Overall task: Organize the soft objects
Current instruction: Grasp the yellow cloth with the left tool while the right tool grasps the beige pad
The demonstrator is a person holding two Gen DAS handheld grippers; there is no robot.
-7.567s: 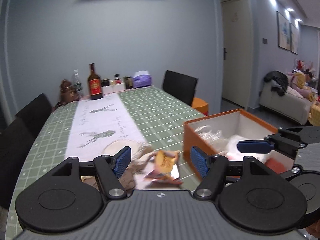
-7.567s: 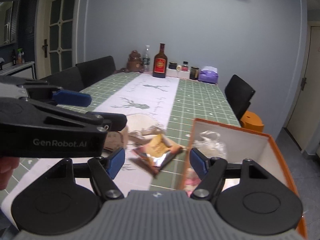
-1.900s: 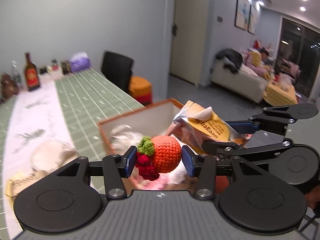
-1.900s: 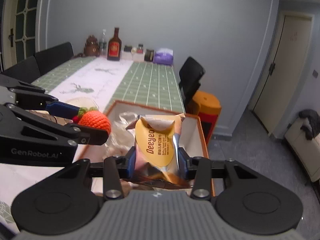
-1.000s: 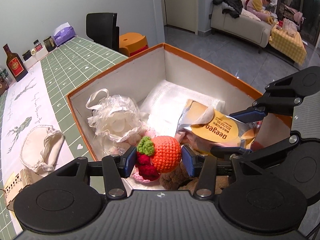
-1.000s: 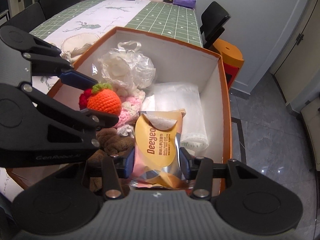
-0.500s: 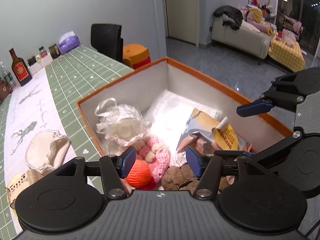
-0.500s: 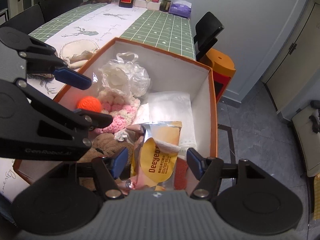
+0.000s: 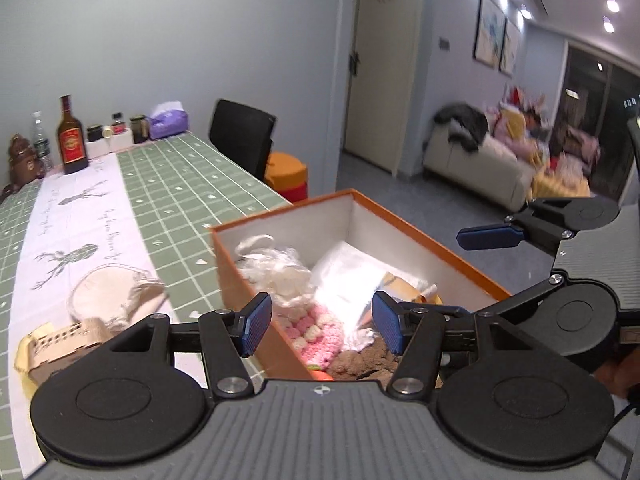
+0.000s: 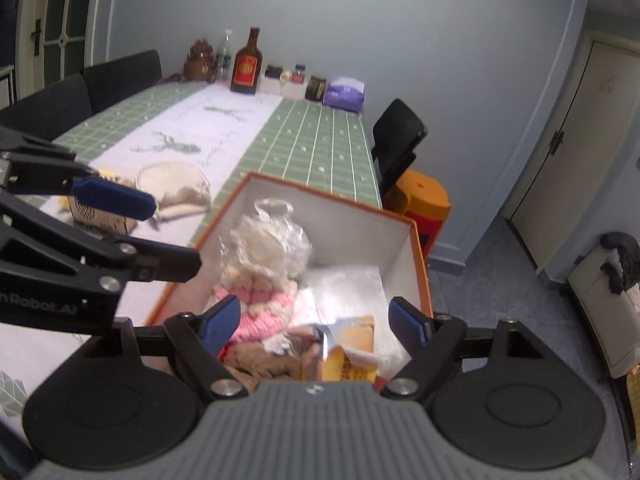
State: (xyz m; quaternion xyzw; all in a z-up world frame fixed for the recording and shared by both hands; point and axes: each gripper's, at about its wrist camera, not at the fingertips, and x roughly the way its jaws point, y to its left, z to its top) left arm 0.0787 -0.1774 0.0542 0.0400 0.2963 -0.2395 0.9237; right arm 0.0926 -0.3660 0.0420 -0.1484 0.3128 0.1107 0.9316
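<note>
An orange box with white inner walls stands at the table's edge. Inside lie a clear bag of white stuff, a pink-and-cream crocheted piece, a brown plush, a white packet and the yellow snack packet. Only a sliver of the orange crocheted ball shows. My left gripper hangs open above the box's near end, nothing between its pads. My right gripper is beside it over the snack packet, its jaws opening and empty.
On the white table runner left of the box lie a cream cloth pouch and a small perforated cardboard box. Bottles and jars stand at the table's far end. A black chair and an orange stool stand beyond.
The left gripper let go of the orange crocheted ball and the right one released the snack packet; both now lie in the box. Both grippers rose and tipped up, the right jaws spreading wider.
</note>
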